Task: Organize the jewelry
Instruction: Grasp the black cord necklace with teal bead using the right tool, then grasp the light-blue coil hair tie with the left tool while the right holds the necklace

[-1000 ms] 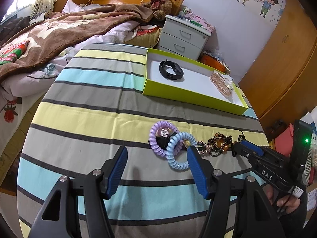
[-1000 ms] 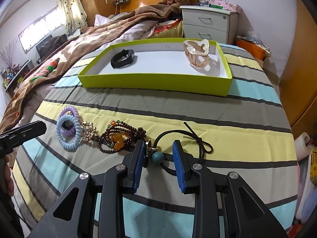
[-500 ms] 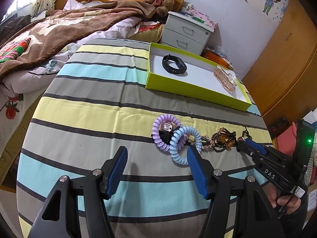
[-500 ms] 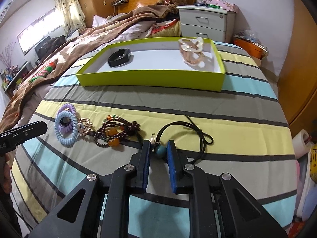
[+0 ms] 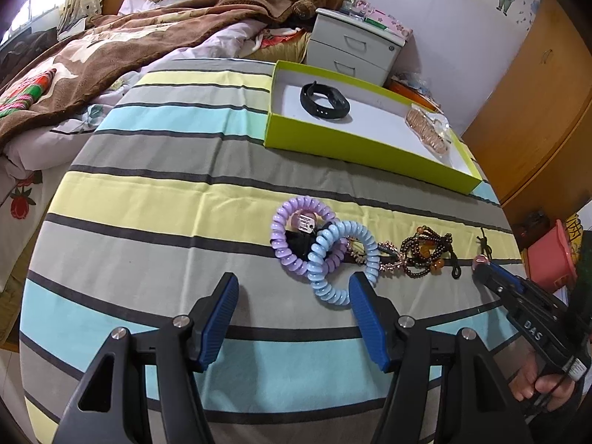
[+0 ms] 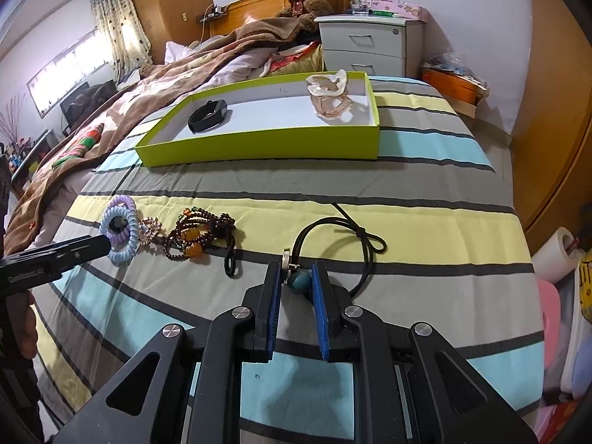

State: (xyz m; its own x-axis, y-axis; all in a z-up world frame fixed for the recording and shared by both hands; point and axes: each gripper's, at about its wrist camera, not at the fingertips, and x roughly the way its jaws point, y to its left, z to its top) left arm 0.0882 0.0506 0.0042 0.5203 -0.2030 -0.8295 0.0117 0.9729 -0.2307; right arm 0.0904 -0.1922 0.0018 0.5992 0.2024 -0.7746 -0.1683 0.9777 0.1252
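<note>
Two spiral hair ties, one purple (image 5: 286,236) and one blue (image 5: 335,259), are lying at nine o'clock of one beaded bracelet (image 6: 198,231), one cord necklace (image 6: 340,240), while one green tray (image 6: 259,148) is holding one black band (image 6: 207,115) and one pink bracelet (image 6: 331,98).

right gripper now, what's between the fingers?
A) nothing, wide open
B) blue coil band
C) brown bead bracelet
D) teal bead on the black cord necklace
D. In the right wrist view the right gripper has its jaws closed in on the teal bead of the black cord necklace, whose cord loops out ahead on the striped cloth.
</note>
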